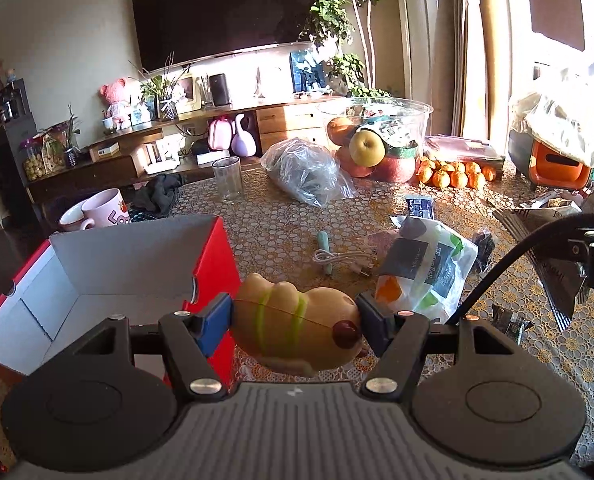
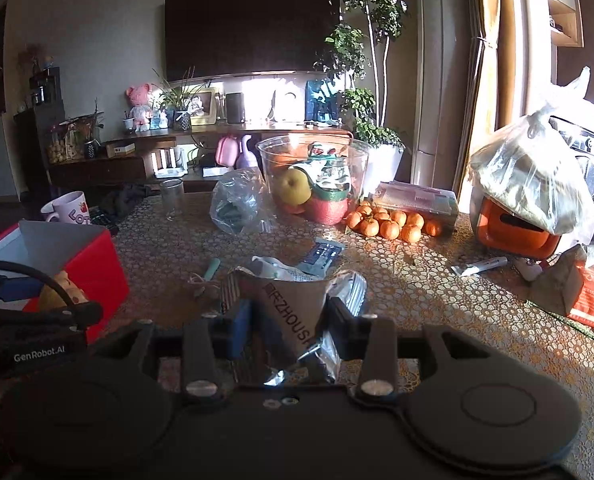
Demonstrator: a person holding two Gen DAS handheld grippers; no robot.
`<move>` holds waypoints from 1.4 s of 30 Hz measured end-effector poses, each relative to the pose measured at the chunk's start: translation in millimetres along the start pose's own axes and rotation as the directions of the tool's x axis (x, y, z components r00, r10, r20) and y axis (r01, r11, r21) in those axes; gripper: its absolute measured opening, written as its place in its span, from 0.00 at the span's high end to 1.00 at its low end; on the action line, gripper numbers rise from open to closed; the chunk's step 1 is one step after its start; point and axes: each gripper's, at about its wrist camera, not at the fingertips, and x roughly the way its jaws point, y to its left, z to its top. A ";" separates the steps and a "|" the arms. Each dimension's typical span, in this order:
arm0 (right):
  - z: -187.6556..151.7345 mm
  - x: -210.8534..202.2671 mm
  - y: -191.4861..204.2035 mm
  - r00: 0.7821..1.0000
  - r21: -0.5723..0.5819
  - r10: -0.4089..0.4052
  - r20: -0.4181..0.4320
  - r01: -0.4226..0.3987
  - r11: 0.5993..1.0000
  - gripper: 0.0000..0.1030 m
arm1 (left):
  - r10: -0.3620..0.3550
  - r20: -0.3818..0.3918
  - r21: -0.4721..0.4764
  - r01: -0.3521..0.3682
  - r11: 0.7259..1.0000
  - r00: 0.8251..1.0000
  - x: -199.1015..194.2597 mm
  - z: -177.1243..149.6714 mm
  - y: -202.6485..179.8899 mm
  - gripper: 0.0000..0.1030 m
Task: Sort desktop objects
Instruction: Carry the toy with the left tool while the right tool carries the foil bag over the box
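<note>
Much of what I'm seeing is getting cut off or covered.

The toy (image 1: 297, 324) is hiding its underside behind my left gripper's body, and the red box (image 1: 213, 264) is running off the left edge. In the right view, the foil packet (image 2: 293, 320) is dropping behind the gripper body, so its lower end is escaping me; its printing is reading only partly. The mug (image 2: 71, 208) is showing just part of its lettering, and the small tube (image 2: 479, 266) is staying too small to read.
</note>
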 end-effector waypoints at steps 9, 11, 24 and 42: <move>13.2 -15.6 48.0 0.996 -0.058 0.082 0.016 -0.081 0.995 0.60 | -0.081 -0.022 -0.024 0.081 0.996 0.996 -31.0 -0.3 62.9 0.35; 14.6 -17.9 60.0 0.995 -0.073 0.100 0.019 -0.098 0.993 0.60 | -0.066 -0.021 -0.033 0.066 0.997 0.998 -34.9 -1.0 77.5 0.35; 32.1 -10.6 143.9 0.973 -0.155 0.233 -0.001 -0.230 0.961 0.60 | 0.000 -0.017 -0.108 -0.002 0.994 1.000 -44.8 -3.3 164.3 0.35; 43.6 29.6 236.1 0.940 -0.265 0.329 -0.089 -0.341 0.902 0.60 | 0.058 -0.073 -0.093 -0.065 0.994 0.996 -6.9 -5.1 238.1 0.34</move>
